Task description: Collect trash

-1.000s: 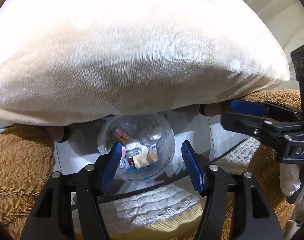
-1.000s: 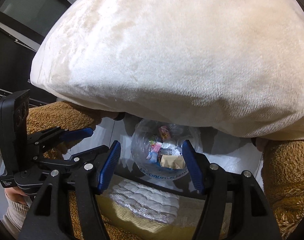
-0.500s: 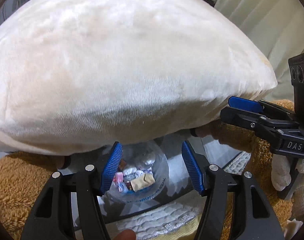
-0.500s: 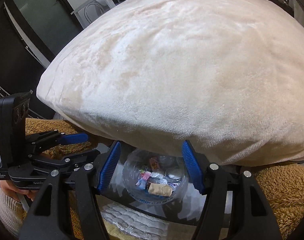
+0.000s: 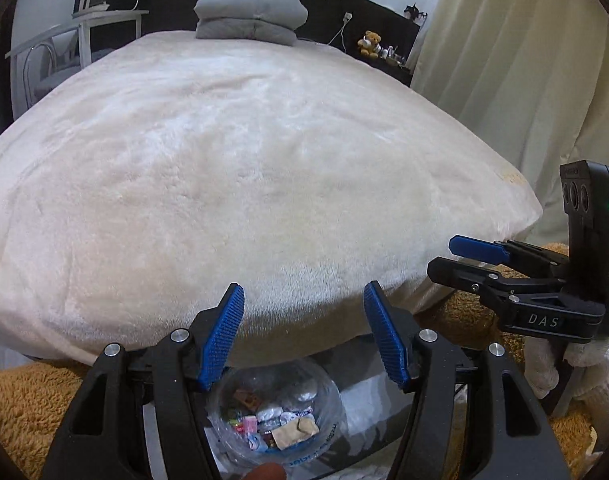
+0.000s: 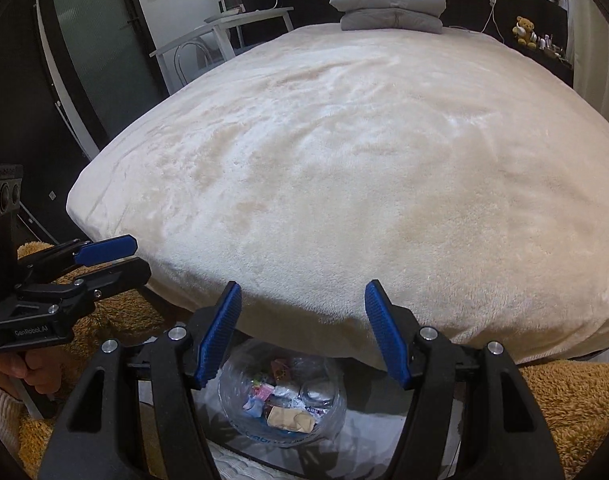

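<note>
Left wrist view: the left tongs (image 5: 304,336) stand released, their ribbed blue pads (image 5: 224,336) apart with nothing between them. Ahead of and above the pads spreads a bed (image 5: 244,168) under a cream plush cover, domed and soft, its rounded near edge just beyond the pad tips. Below the pads, under that edge, sits a clear crinkled plastic bag (image 5: 276,420) holding small wrappers, the collected trash. A folded grey blanket (image 5: 250,20) lies at the far end. To the right, the right tongs (image 5: 452,256) hang beside the bed corner over shaggy brown fabric (image 5: 20,400).

Right wrist view: the right tongs (image 6: 302,332) are likewise released and empty. The bag (image 6: 282,400) lies directly below the pads. The left tongs (image 6: 140,258) sit to the left, a hand (image 6: 8,372) gripping their handle. The cover's surface ahead is bare.
</note>
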The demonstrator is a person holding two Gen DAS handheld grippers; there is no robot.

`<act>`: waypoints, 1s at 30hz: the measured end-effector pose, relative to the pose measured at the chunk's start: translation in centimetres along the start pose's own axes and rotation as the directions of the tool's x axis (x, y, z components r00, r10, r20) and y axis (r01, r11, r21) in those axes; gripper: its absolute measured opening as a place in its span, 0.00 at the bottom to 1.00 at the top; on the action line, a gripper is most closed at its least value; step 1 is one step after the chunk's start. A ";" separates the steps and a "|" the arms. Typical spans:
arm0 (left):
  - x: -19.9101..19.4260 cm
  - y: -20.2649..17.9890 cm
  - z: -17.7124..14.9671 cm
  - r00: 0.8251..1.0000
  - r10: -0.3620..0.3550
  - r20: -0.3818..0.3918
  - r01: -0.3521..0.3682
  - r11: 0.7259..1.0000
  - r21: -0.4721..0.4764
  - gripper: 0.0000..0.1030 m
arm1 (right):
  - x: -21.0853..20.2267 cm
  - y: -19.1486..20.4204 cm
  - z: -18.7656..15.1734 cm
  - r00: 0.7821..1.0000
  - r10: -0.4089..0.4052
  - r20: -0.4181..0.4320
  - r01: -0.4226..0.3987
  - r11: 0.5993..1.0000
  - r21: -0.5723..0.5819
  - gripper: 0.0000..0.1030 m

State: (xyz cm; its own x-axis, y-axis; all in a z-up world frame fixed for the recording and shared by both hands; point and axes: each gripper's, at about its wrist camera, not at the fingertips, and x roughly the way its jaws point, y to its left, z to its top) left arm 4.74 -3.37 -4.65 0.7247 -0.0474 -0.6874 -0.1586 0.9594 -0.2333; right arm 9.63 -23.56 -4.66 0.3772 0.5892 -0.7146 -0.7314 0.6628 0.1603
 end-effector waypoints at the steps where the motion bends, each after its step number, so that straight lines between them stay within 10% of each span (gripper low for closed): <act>1: -0.3 -0.1 0.2 1.000 0.007 0.023 -0.007 1.000 0.006 0.59 | -0.3 0.0 0.1 1.000 -0.006 0.018 0.006 1.000 -0.002 0.62; 12: -4.8 -0.5 1.7 0.969 0.026 0.247 -0.041 0.998 0.057 0.60 | -5.1 0.0 0.9 0.958 -0.085 0.275 0.109 0.991 -0.075 0.65; 21: -6.8 0.5 1.7 0.937 0.033 0.347 -0.045 0.999 0.025 0.94 | -8.1 -2.5 1.1 0.910 -0.149 0.388 0.153 0.988 0.021 0.87; 30: -7.3 0.4 1.3 0.919 0.048 0.392 -0.067 0.997 0.034 0.94 | -9.4 -2.9 0.9 0.883 -0.161 0.441 0.171 0.985 0.016 0.95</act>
State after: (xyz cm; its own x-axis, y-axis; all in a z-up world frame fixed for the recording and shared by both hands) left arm 0.25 -2.29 1.14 0.9212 0.1116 -0.3729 -0.1835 0.9694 -0.1632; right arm 8.69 -30.61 2.24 0.7013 0.6174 -0.3564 -0.6466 0.7614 0.0468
